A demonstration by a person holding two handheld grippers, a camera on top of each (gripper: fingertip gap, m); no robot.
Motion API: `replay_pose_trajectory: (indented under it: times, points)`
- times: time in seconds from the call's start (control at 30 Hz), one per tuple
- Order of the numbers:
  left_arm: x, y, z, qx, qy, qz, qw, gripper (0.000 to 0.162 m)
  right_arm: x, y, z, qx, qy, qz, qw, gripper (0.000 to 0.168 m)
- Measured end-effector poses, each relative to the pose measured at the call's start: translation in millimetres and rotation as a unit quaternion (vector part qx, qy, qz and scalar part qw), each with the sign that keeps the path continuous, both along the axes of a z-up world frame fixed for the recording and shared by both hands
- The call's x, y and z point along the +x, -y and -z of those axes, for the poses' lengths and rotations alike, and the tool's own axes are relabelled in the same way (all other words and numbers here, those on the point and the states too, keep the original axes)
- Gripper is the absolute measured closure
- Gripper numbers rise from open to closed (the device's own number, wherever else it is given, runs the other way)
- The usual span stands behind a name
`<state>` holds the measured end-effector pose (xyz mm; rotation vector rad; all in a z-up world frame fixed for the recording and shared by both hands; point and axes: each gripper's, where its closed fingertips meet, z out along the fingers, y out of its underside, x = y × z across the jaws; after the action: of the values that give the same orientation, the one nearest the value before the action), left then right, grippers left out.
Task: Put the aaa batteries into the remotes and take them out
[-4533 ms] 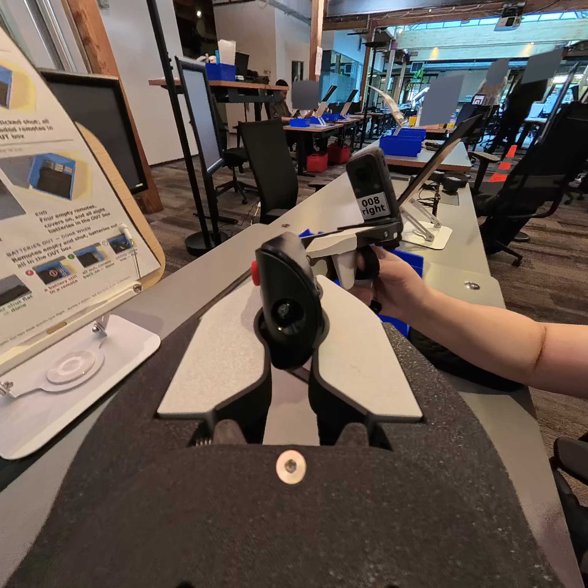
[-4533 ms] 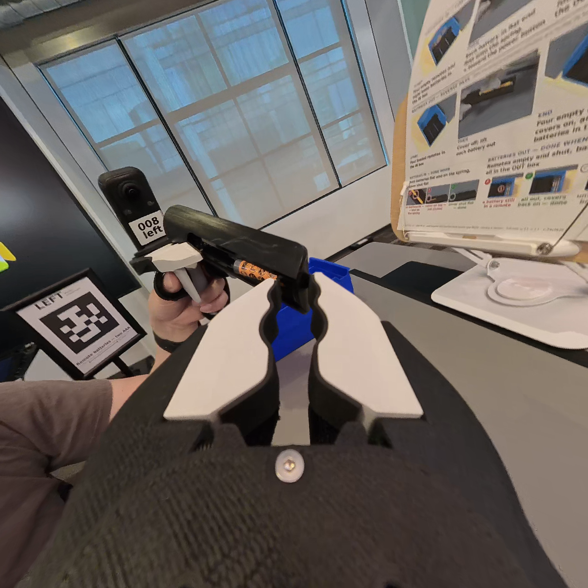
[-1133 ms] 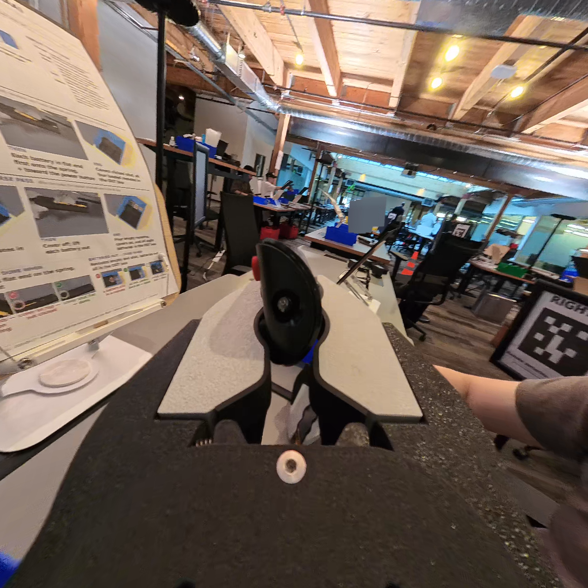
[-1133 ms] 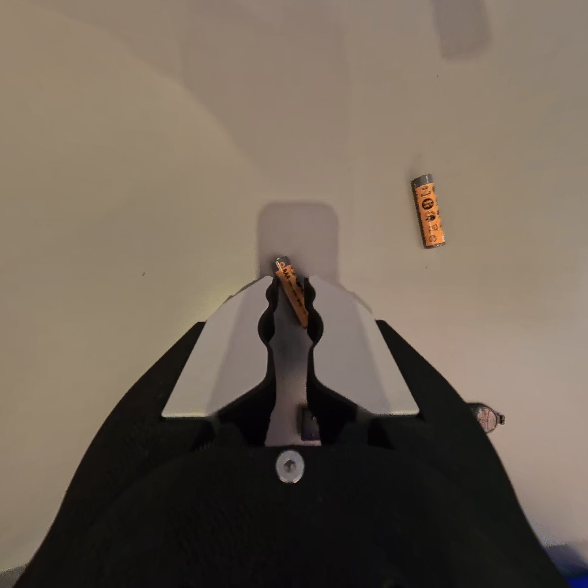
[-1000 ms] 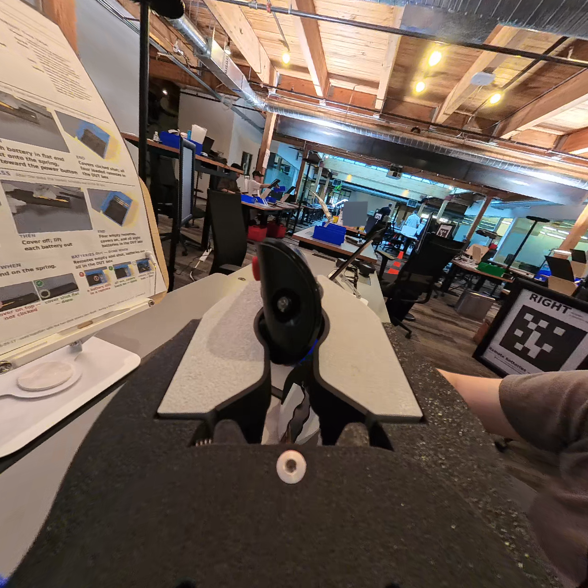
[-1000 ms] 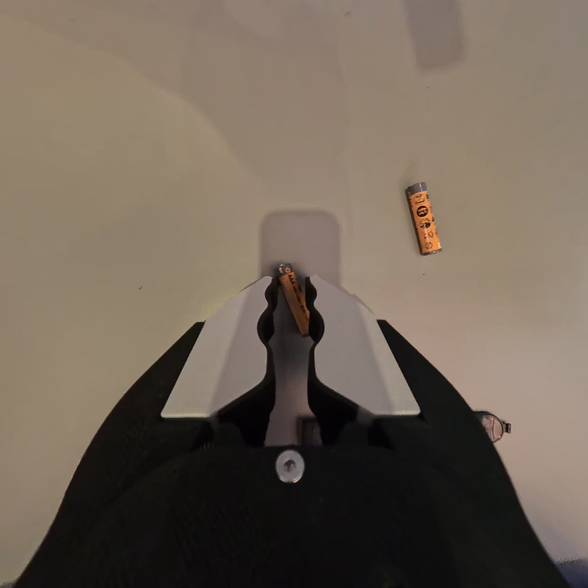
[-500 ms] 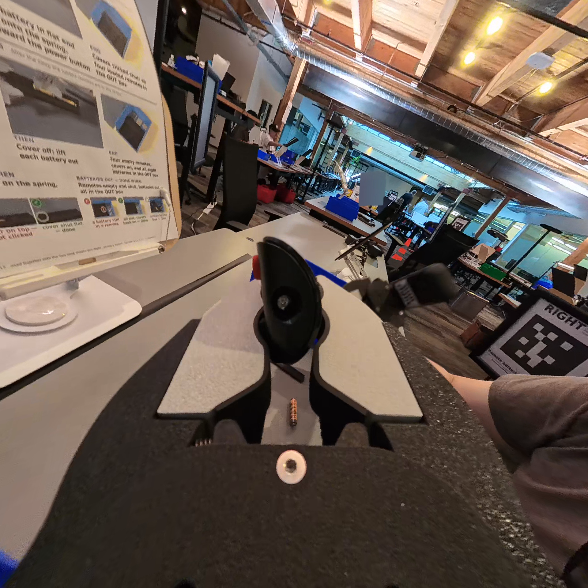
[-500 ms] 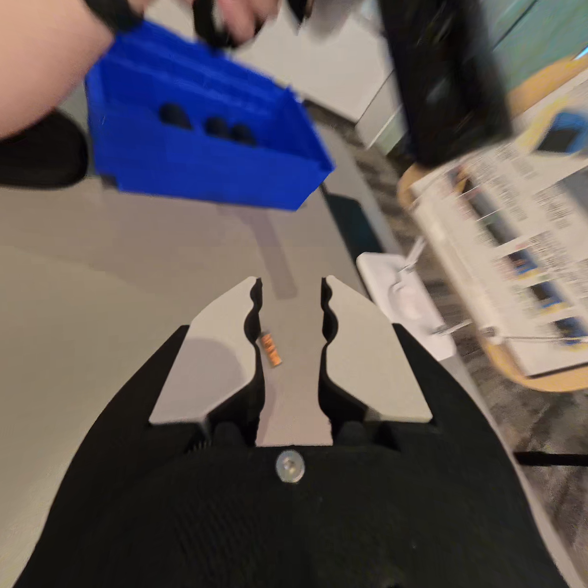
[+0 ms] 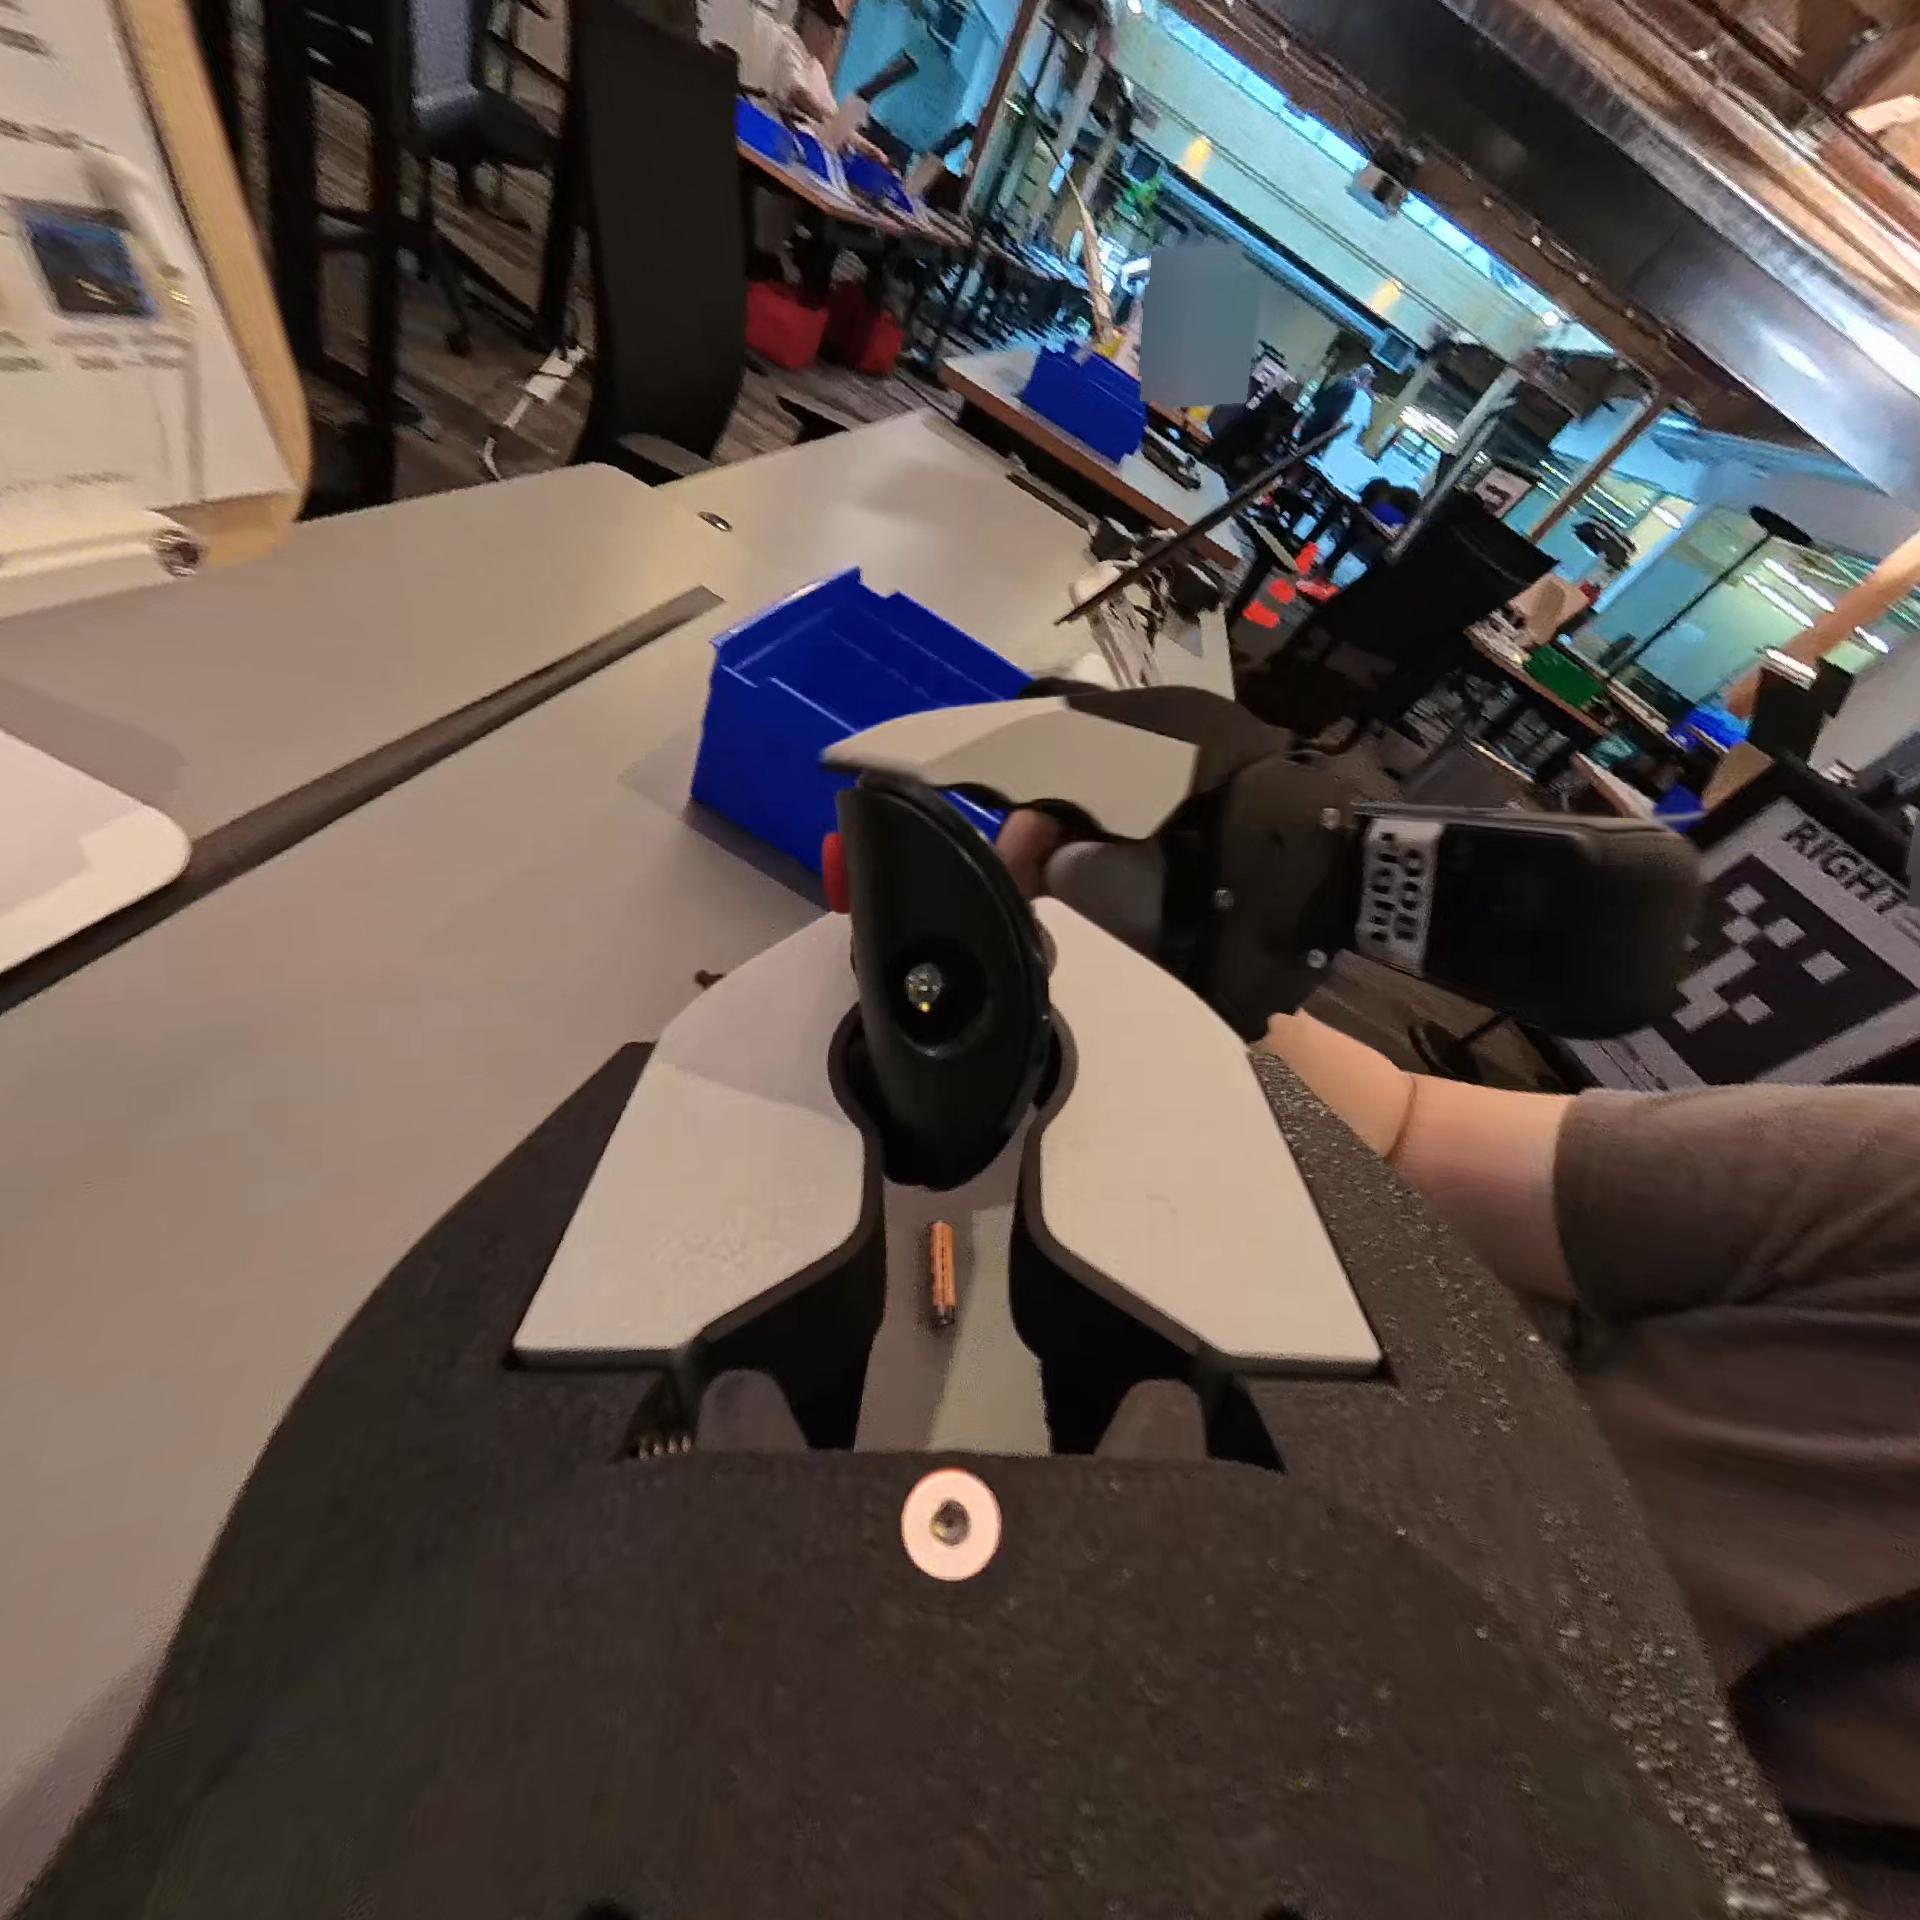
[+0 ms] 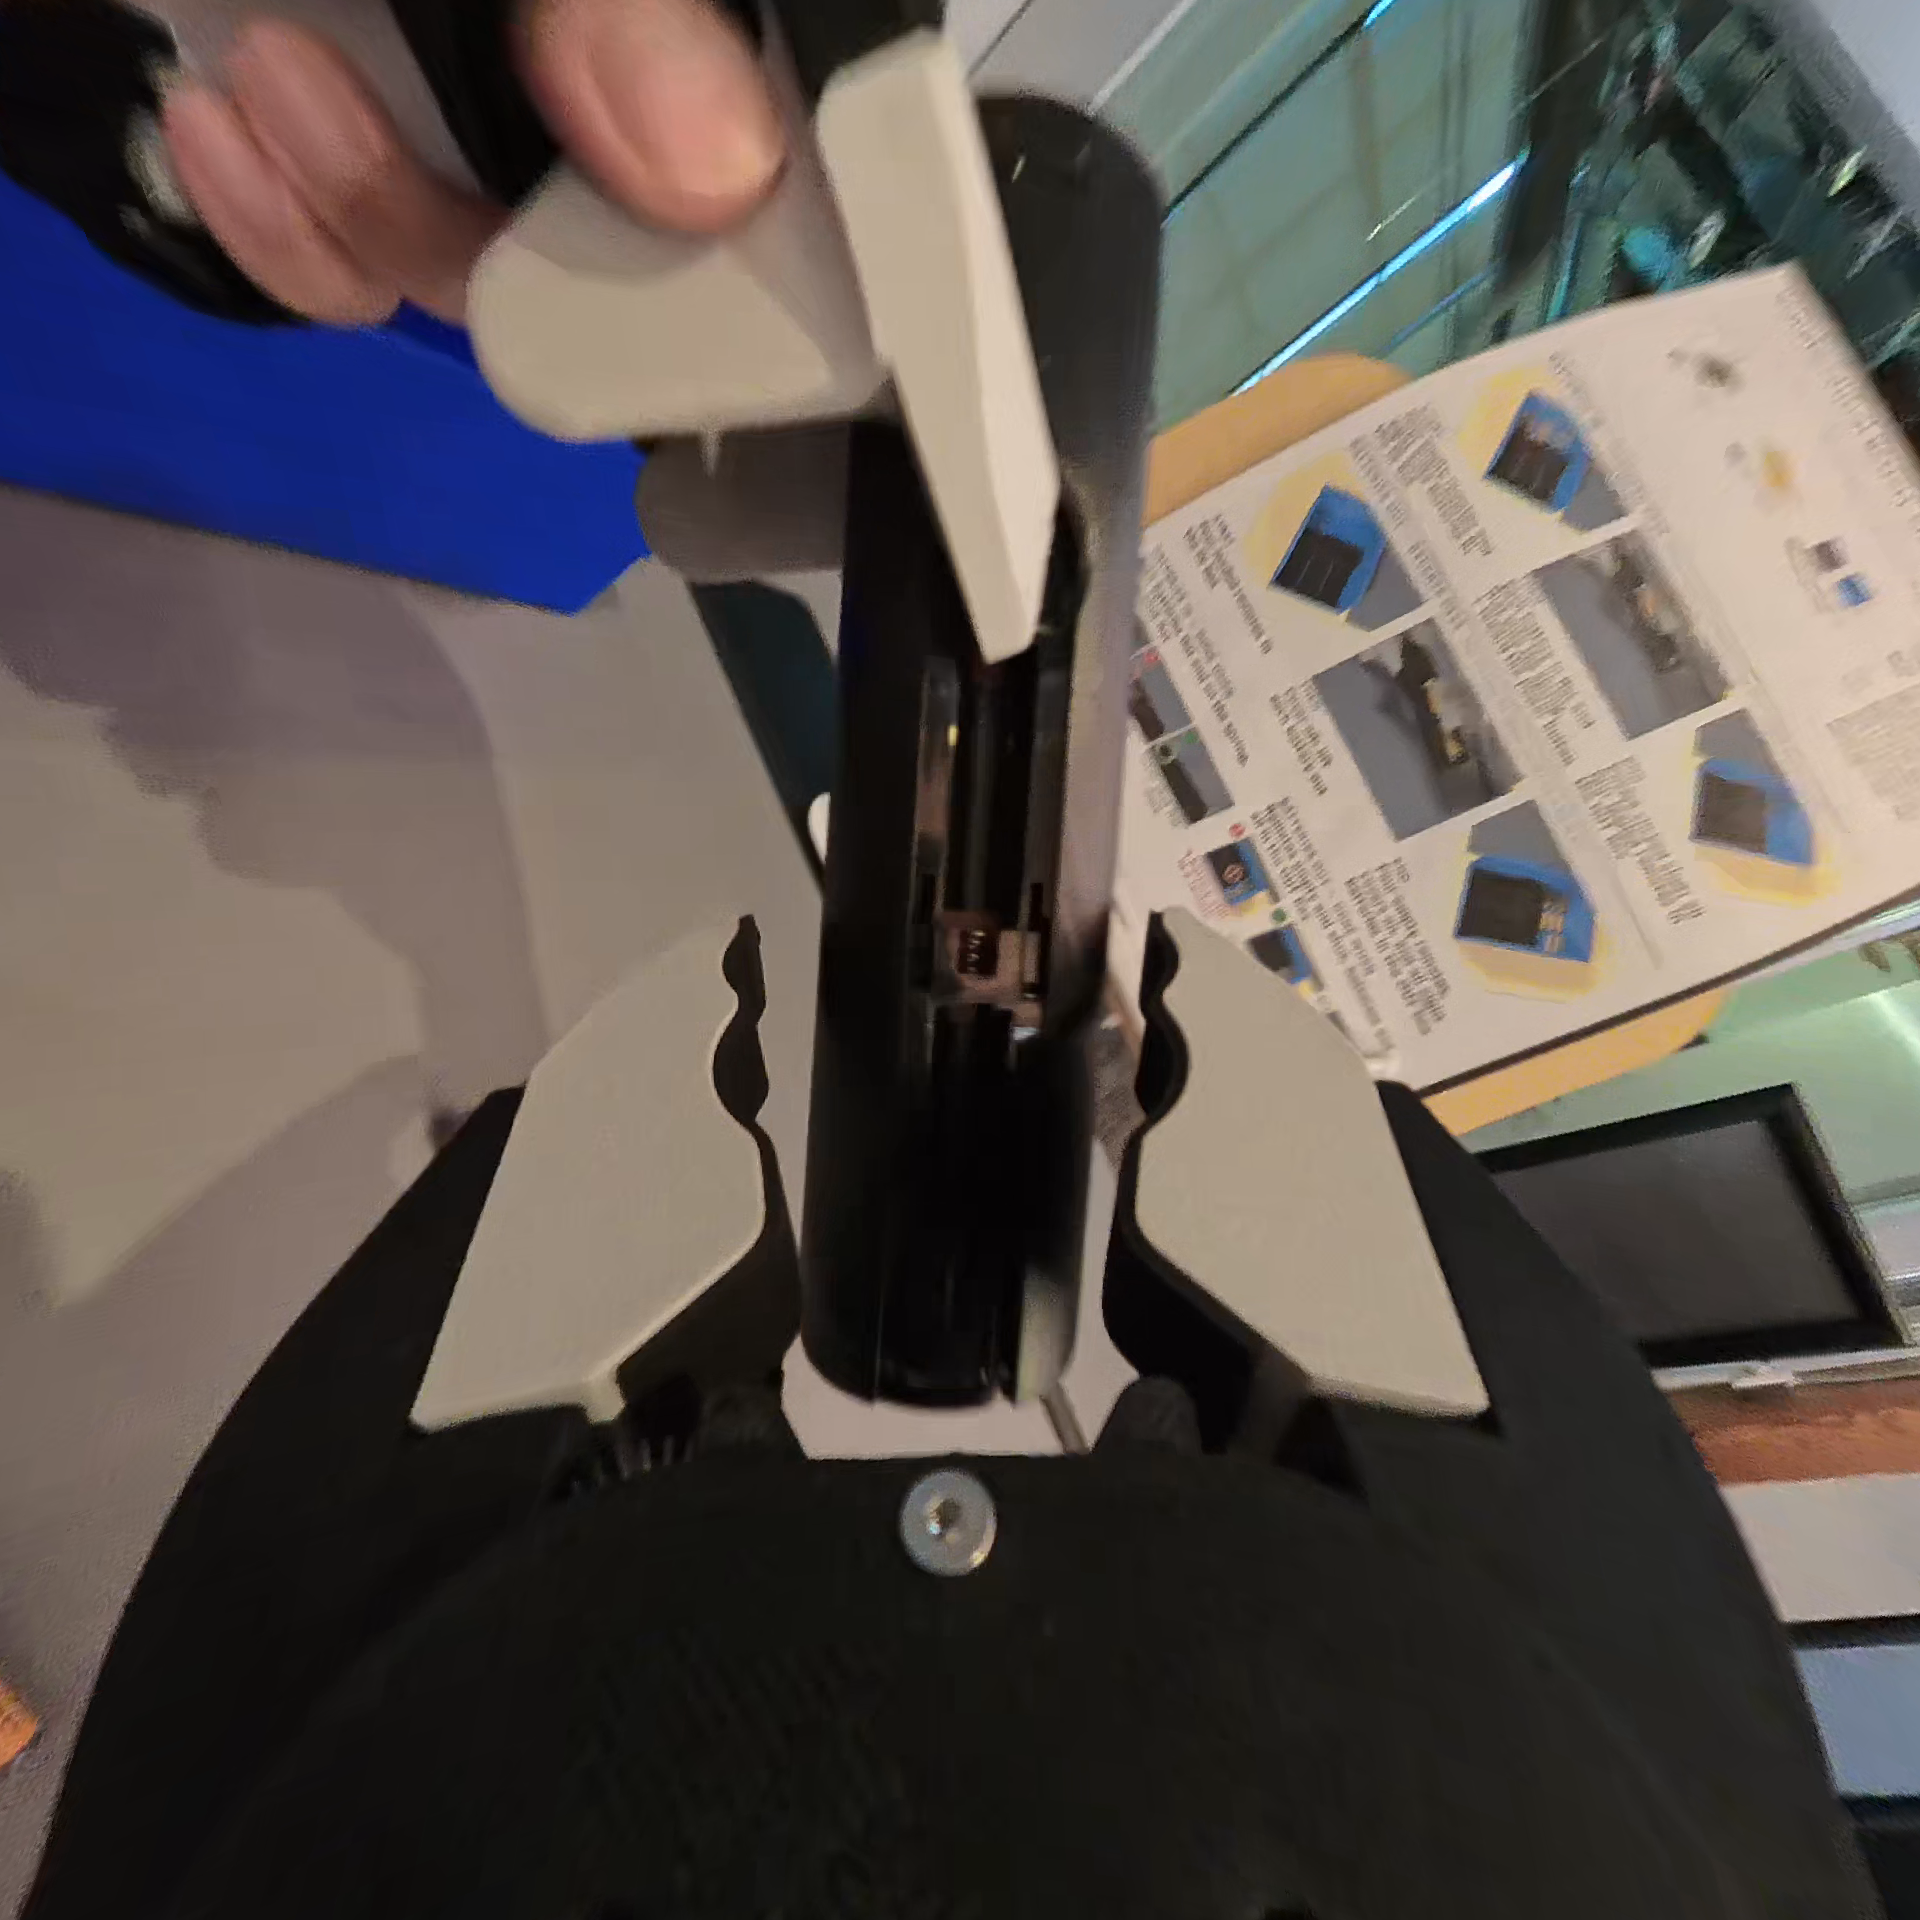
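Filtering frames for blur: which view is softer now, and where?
Right wrist view: motion-smeared, worst on the hand and blue plastic bin; black remote readable. Left wrist view: mostly sharp, orange battery crisp, only the instruction sheet at left smeared.

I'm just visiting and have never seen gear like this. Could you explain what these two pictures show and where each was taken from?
There is no robot here. A person carries two hand-held, two-finger grippers, and each has a camera looking along its own fingers.

In the left wrist view, the left gripper is clamped on a black remote, seen end-on.

The right wrist view shows the right gripper open. Its fingers sit on either side of the same remote without gripping it. The remote's battery compartment is uncovered and looks empty.

On the grey table are an orange battery and a blue bin. An instruction sheet is propped up behind them.
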<state>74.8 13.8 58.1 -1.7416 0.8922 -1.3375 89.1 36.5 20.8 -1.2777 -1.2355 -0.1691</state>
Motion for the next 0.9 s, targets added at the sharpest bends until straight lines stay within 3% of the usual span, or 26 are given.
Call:
replay_pose_trajectory:
  times: [0.17,0.33,0.6,0.7,0.8,0.9]
  points:
    - [8.5,0.4,7.1,0.02,-0.03,-0.008,0.999,0.139,6.6,-9.6,19.9,-0.082,-0.011,0.024,0.996,0.105]
    - [7.8,-0.4,-3.3,0.022,0.011,-0.004,1.0,0.138,-0.1,-5.5,13.0,-0.104,-0.06,0.016,0.993,0.106]
    - [2.0,13.7,4.9,0.038,-0.035,0.045,0.998,0.137,-3.5,5.1,14.1,-0.116,-0.033,-0.027,0.992,0.106]
    - [2.6,12.3,-2.1,0.031,-0.004,0.046,0.998,0.138,-1.7,7.6,3.6,-0.108,-0.064,-0.038,0.991,0.106]
    - [-13.1,-1.3,-8.3,0.017,0.02,0.012,1.0,0.138,11.3,26.7,-5.8,-0.12,-0.069,-0.063,0.988,0.103]
    - [-33.2,-9.6,-18.8,0.007,0.05,-0.012,0.999,0.139,30.1,86.8,41.7,-0.27,0.012,-0.135,0.953,0.109]
